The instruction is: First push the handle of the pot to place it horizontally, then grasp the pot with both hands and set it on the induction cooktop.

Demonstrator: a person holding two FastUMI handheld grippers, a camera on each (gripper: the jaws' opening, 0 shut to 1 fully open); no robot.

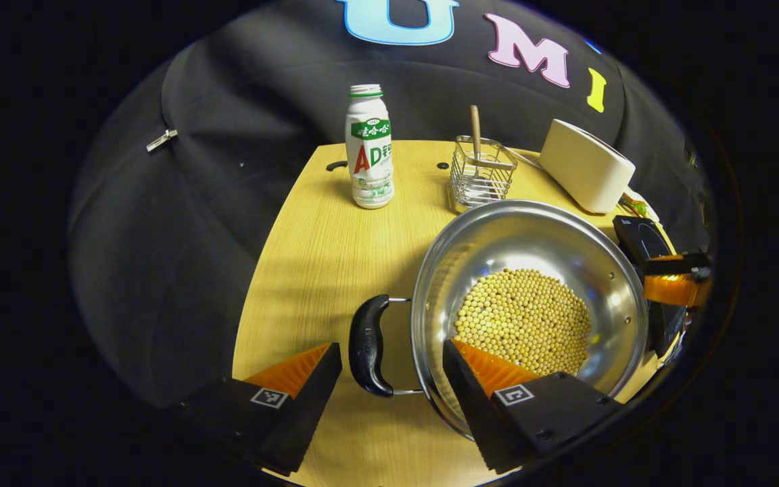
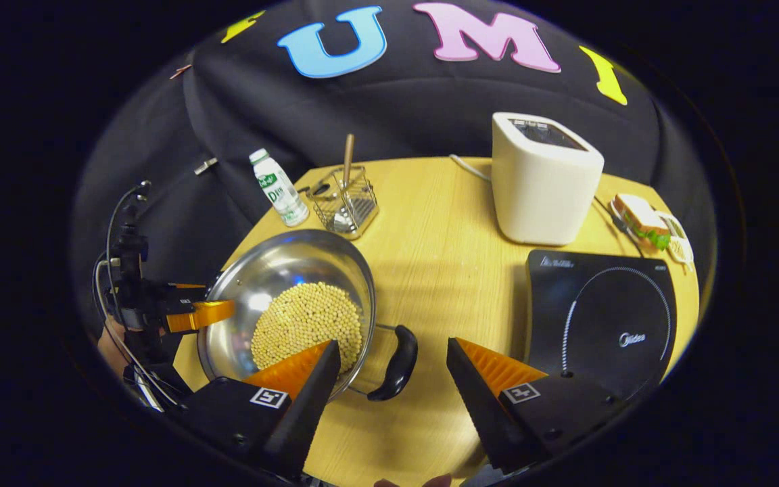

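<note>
**Pot of beans between two spread grippers**

A wooden table [image 1: 315,257] stands against the black cloth wall.

In the left gripper view, the left gripper [image 1: 389,358] has its fingers spread wide, grasping nothing. The pot's near handle [image 1: 368,345] lies in the gap between them, touching neither. The pot [image 1: 531,243], steel and holding a layer of beans [image 1: 525,318], sits just past the finger on the right side, whose tip overlaps its rim. Beyond the fingers stand a bottle [image 1: 369,145], a wire basket [image 1: 481,172] and a toaster [image 1: 585,166].

In the right gripper view, the right gripper [image 2: 393,355] is likewise spread and empty. The pot's other handle [image 2: 396,362] sits between its fingers, nearer the left-side one, with the pot [image 2: 281,260] past that finger. The cooktop [image 2: 599,304] lies beyond the right-side finger, apart from the pot. The toaster [image 2: 541,179] stands behind it, beside a sandwich [image 2: 640,216].
</note>
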